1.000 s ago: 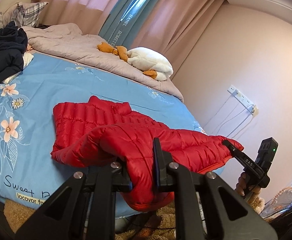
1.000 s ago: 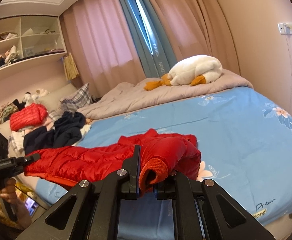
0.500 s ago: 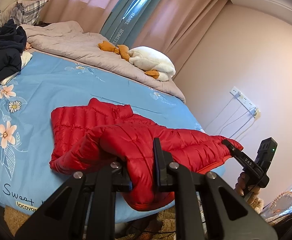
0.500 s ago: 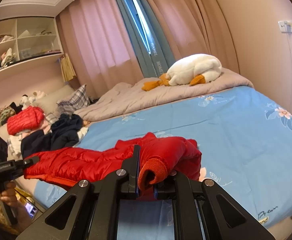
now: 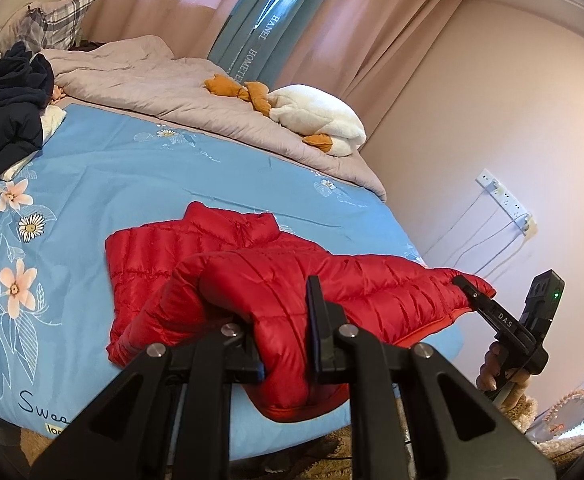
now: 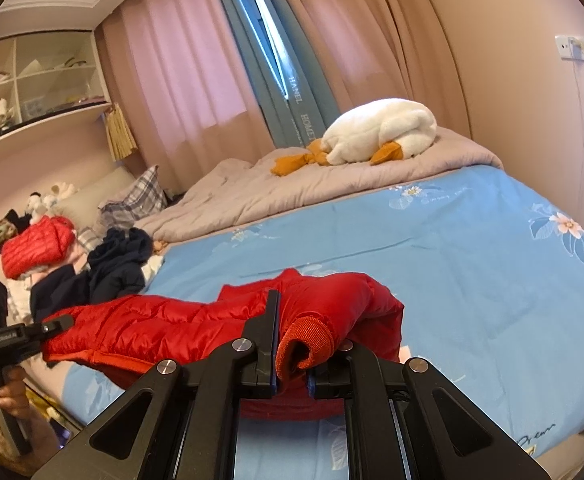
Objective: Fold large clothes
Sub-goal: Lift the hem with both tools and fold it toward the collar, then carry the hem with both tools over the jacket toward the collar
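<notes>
Across the near edge of the bed (image 5: pixel 139 168), a red puffer jacket (image 5: pixel 251 276) lay partly on the blue floral sheet, its near hem lifted off the mattress between two hand-held grippers. Left gripper (image 5: pixel 283 344): jaws narrow, clamped on a thick fold of hem. Right gripper (image 6: pixel 292 356): jaws nearly closed on a ribbed cuff (image 6: pixel 308 340) and the fabric bunched with it.

Risks, as judged: the shell looked slick and puffy, so a fold could creep out of either pinch if the hem were pulled taut. Uneven travel of the two hands would skew the fold line. The sleeve bunched at the right grip could end up trapped inside the fold as a lump. The collar end, resting free on the sheet, could drag and slide rather than stay put.

Appearance: glossy red, quilted in horizontal channels, stand-up collar toward the far side, orange-red lining at the hem.

Beyond it: a dark heap of clothes (image 6: pixel 115 264), a grey duvet (image 5: pixel 151 76), a white plush goose (image 6: pixel 380 132), pink curtains (image 6: pixel 179 60).
</notes>
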Tool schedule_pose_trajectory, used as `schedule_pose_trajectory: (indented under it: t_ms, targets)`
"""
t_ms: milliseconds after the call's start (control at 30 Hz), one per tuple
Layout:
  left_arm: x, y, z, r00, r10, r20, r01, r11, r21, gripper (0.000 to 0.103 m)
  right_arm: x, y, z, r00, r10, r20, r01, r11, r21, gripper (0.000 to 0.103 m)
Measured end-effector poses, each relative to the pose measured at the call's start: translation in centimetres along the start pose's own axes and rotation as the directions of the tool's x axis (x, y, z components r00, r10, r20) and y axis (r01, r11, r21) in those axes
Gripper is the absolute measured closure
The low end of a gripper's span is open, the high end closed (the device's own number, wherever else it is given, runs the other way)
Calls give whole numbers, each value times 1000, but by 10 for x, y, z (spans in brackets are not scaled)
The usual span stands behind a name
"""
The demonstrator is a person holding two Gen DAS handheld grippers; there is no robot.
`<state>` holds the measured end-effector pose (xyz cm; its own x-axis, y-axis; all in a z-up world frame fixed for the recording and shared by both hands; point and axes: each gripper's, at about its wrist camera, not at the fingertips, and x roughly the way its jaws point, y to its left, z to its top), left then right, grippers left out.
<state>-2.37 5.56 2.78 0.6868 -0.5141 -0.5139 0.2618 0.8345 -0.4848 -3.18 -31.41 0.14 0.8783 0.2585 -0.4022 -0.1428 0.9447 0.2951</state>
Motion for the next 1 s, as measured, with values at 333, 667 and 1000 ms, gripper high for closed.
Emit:
schedule_pose_trajectory:
  t_ms: [333, 667, 1000]
  targets:
    - [19, 5, 15, 999, 23, -33, -23, 1000, -9, 87, 18, -2, 8, 999, -20, -27, 21, 1000, 16, 93]
    - [38, 12, 33, 998, 28, -49, -29, 999, -33, 87, 44, -9, 24, 997, -25, -68, 27, 999, 33, 93]
    - [58, 20, 47, 997, 51, -59, -54, 997, -47, 87, 66, -9, 33, 995, -38, -94, 40, 999, 20, 93]
